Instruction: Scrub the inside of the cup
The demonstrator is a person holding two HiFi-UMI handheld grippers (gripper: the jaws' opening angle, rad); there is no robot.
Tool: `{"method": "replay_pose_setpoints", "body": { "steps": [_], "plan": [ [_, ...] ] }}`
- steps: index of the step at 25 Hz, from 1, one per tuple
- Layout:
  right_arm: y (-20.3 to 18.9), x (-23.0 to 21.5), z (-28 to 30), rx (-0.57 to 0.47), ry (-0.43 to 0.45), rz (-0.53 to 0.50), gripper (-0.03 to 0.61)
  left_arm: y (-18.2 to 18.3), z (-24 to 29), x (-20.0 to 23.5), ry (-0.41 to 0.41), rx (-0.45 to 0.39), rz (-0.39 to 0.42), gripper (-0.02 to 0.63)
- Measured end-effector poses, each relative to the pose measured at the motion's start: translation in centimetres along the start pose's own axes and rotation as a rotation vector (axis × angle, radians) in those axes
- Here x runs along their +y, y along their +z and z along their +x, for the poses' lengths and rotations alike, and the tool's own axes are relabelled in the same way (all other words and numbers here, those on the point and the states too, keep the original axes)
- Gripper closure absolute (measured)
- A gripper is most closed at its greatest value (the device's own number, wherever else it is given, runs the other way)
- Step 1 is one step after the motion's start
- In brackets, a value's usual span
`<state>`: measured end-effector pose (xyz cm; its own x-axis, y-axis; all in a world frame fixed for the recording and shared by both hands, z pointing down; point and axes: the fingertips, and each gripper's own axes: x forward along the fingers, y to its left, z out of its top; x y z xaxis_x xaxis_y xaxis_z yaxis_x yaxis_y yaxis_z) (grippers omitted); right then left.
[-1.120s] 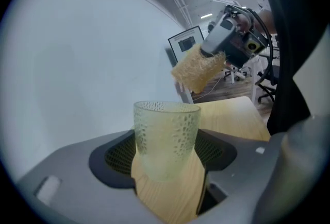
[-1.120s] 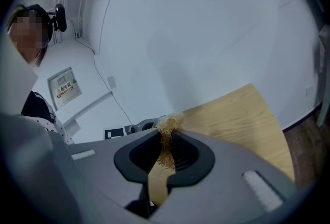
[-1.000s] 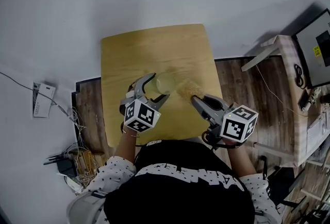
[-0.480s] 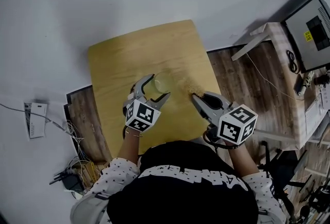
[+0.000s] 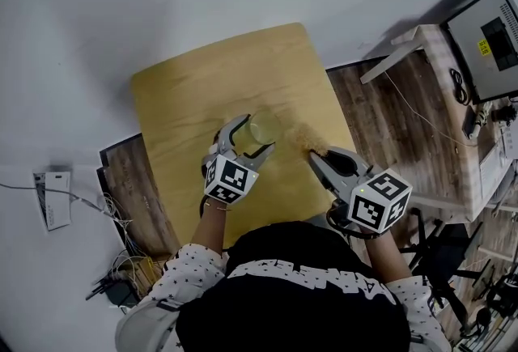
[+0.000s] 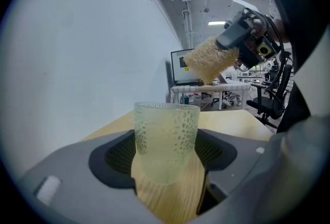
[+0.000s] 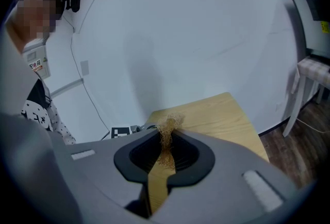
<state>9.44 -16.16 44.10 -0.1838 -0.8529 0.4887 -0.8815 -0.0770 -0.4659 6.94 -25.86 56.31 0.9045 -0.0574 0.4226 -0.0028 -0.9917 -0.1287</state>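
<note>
Head view shows the left gripper [image 5: 255, 135] squeezing the bumpy see-through cup [image 5: 263, 129] from both sides, near the middle of the yellow table [image 5: 202, 83]. The right gripper [image 5: 314, 154] is pinched tight on a fuzzy tan scrubber [image 5: 306, 137]. The scrubber is at 3 o'clock from the cup, close by but not inside it.

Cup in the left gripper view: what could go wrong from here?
1. The left hand-held gripper grips the cup by its lower half with the jaws spread wide; scrubbing pressure may tip it or make it slip.
2. The right hand-held gripper pinches only a thin edge of the scrubber, so it may pull free inside the cup.
</note>
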Motion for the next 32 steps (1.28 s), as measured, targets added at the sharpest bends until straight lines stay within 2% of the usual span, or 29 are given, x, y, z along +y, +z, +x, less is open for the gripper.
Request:
{"method": "replay_pose_setpoints", "body": {
  "steps": [14,25,32],
  "plan": [
    [0.1,0.7,1.2,0.016,-0.044,-0.024,0.52,-2.5,0.8,1.5,0.0,-0.022,-0.094,0.258],
    [0.2,1.1,1.7,0.018,-0.058,-0.034,0.521,-3.4,0.8,1.0,-0.032,-0.008,-0.097,0.258],
    [0.2,1.1,1.7,0.015,-0.053,-0.04,0.52,-4.1,0.9,1.2,-0.027,-0.008,-0.156,0.255]
  ]
}}
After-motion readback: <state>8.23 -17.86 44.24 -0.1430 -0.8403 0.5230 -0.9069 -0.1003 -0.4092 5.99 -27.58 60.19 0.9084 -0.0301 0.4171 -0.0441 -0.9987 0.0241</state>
